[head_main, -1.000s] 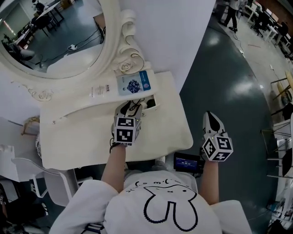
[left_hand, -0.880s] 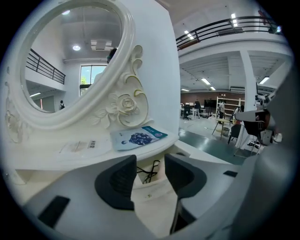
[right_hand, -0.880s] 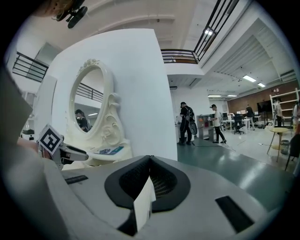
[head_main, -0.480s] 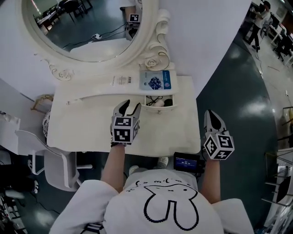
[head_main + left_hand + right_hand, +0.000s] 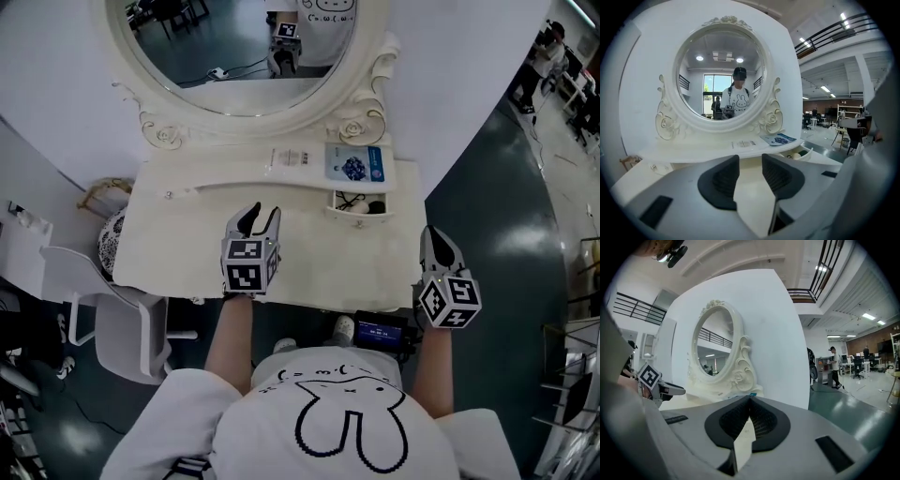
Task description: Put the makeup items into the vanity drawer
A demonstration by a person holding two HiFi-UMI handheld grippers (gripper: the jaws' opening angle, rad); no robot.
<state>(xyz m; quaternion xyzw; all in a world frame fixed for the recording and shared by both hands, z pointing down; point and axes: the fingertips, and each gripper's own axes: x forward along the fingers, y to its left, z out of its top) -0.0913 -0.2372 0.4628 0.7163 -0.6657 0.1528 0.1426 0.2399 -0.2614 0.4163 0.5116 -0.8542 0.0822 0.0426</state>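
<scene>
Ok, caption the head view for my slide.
Left gripper, empty jaws just narrowed, above cream vanity table; small white drawer open.

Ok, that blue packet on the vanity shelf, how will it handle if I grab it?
The blue packet looks thin and flat, so it is probably light and floppy, likely drooping if lifted by one edge. It lies flat on the shelf, so getting a jaw under it may be hard. Pushed, it should slide rather than roll or tip.

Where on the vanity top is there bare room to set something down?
Bare: the tabletop's left half, from the raised shelf to the front edge, and the strip before the open drawer. Crowded: the shelf's right end, holding a blue packet and white leaflet.
</scene>
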